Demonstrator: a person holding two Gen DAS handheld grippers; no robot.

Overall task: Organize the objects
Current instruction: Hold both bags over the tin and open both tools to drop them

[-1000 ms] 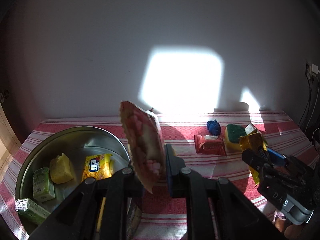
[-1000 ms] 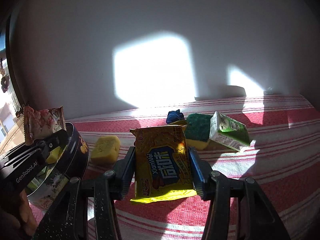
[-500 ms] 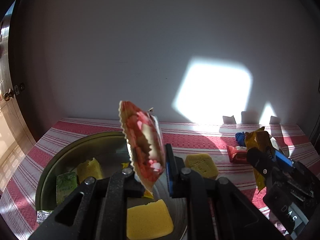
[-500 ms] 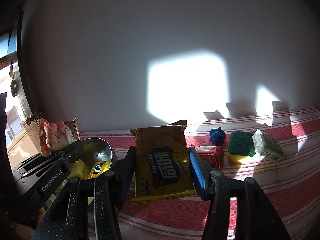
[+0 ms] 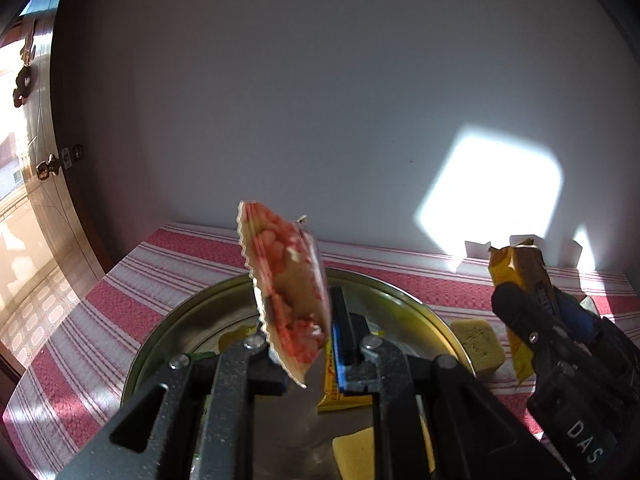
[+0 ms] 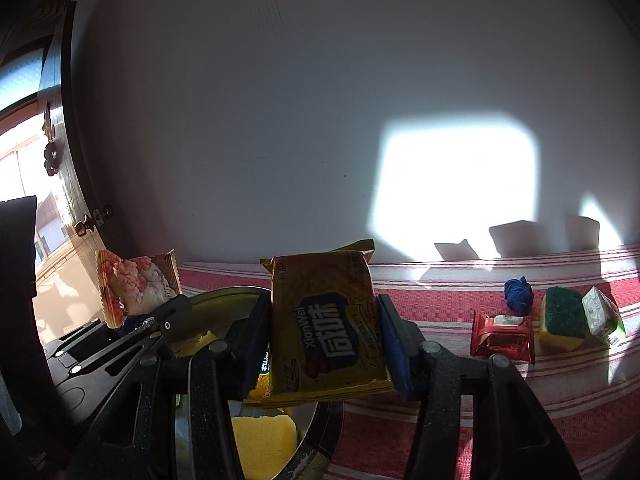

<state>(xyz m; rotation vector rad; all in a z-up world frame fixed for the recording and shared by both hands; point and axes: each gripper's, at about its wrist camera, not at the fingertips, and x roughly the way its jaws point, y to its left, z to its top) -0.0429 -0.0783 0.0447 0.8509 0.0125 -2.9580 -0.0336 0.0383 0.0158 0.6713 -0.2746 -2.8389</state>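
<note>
Left gripper (image 5: 304,344) clamped on pink snack packet (image 5: 286,292), right gripper (image 6: 324,336) clamped on yellow snack packet (image 6: 326,324), both held above round metal tin (image 5: 404,300)

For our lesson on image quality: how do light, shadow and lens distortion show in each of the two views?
Left wrist view: a sunlit patch glares on the wall, the striped tablecloth curves, and the corners go black. Right wrist view: the yellow snack packet is backlit, and hard shadows fall behind the green sponge.

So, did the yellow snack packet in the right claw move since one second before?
Yes. The yellow snack packet travelled left, from above the striped cloth to over the metal tin.
</note>
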